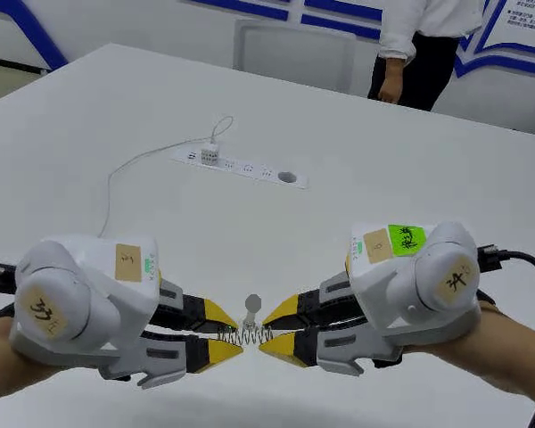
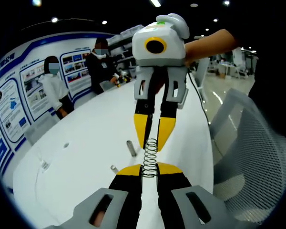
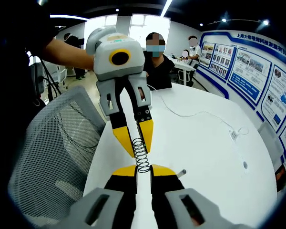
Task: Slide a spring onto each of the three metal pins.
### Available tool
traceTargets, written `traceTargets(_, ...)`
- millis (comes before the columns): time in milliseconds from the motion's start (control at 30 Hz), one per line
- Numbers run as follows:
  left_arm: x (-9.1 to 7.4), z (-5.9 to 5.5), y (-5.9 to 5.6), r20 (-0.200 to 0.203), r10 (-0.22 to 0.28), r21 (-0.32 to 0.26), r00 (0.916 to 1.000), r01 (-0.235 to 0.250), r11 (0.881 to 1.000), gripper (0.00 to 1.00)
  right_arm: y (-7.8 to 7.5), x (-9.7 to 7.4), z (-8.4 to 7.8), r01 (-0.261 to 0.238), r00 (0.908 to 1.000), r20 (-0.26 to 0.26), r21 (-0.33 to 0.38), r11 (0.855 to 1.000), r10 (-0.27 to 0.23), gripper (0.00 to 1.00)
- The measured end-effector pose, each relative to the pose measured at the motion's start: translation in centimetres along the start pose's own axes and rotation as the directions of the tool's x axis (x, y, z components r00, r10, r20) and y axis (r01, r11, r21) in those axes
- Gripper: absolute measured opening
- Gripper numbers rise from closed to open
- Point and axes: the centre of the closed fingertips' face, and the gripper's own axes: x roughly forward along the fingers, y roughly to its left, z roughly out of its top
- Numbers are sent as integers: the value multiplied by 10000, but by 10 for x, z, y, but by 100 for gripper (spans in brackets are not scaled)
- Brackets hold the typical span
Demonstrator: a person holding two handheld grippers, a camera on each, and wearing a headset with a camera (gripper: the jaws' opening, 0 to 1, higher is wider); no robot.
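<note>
The left hand-held gripper (image 1: 234,333) is clenched on one end of a spring (image 1: 247,336), and the right hand-held gripper (image 1: 266,333) is clenched on the other end. Their yellow tips face each other across a small gap. The spring spans this gap, held off the white tabletop (image 1: 357,178).

In the left gripper view, the left hand-held gripper's jaws pinch the near coils of the spring (image 2: 151,155), and the right hand-held gripper (image 2: 152,138) comes down onto the far coils. The right gripper view shows the same hold from the other side.

A metal pin (image 1: 252,308) stands upright on the tabletop just behind the spring, on the side towards the far edge. The left gripper view shows two pins, one (image 2: 131,148) beside the spring and another (image 2: 114,168) nearer the jaws. Neither has a spring on it.

The grippers work close to the tabletop edge where a mesh chair (image 2: 257,152) stands. Farther out, towards the far edge, a power strip (image 1: 241,167) lies with a white plug (image 1: 210,154) and its cable. A person (image 1: 419,45) stands beyond the far edge.
</note>
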Motion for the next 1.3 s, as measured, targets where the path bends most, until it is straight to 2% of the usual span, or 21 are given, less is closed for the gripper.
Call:
traceTargets(100, 0, 0, -1, -1, -23, 31, 10000, 23, 10000, 10, 2, -4, 2, -83, 9999, 131, 4, 10000, 83, 10)
traceTargets(267, 5, 2, -5, -159, -13, 574, 9999, 22, 9983, 10, 5, -7, 2, -165, 9997, 150, -136, 9998, 167, 10)
traceTargets(467, 6, 4, -4, -51, -32, 333, 10000, 34, 9994, 10, 5, -16, 15, -200, 9955, 932, 212, 9996, 180, 10)
traceTargets(567, 7, 5, -4, -127, 2, 412, 9999, 3, 9991, 10, 6, -15, 20, -188, 9935, 1131, 254, 9995, 158, 10)
traceTargets(633, 7, 4, -4, -152, -25, 379, 9999, 31, 9993, 10, 7, -15, 26, -256, 9894, 1439, 417, 9988, 193, 10)
traceTargets(767, 7, 2, -5, -216, 4, 220, 9998, 1, 9998, 10, 8, -12, 29, -259, 9884, 1504, 420, 9988, 193, 10)
traceTargets(833, 7, 2, -6, -222, -36, 177, 9997, 40, 9998, 10, 9, -11, 32, -380, 9853, 1688, 675, 9970, 261, 10)
traceTargets(900, 7, 4, -6, -64, -30, 124, 10000, 31, 9999, 10, 10, -10, 37, -537, 9791, 2002, 896, 9945, 348, 11)
traceTargets(933, 7, 8, -6, 127, -26, 16, 9999, 26, 10000, 10, 12, -10, 42, -712, 9735, 2243, 1092, 9915, 452, 11)
traceTargets(967, 7, 9, -6, 162, -48, -1, 9999, 48, 10000, 10, 11, -9, 48, -680, 9660, 2559, 1177, 9907, 359, 11)
traceTargets(1000, 8, 11, -6, 222, -21, -6, 9998, 21, 10000, 10, 10, -9, 47, -565, 9698, 2421, 1052, 9928, 295, 11)
traceTargets(1100, 11, 8, -1, 71, 63, 25, 10000, -63, 10000, 10, 7, -5, 47, -429, 9748, 2223, 949, 9946, 208, 10)
traceTargets(1300, 8, 8, 3, 233, 119, -239, 9997, -114, 9997, 10, 3, -5, 48, -274, 9755, 2199, 922, 9954, 65, 10)
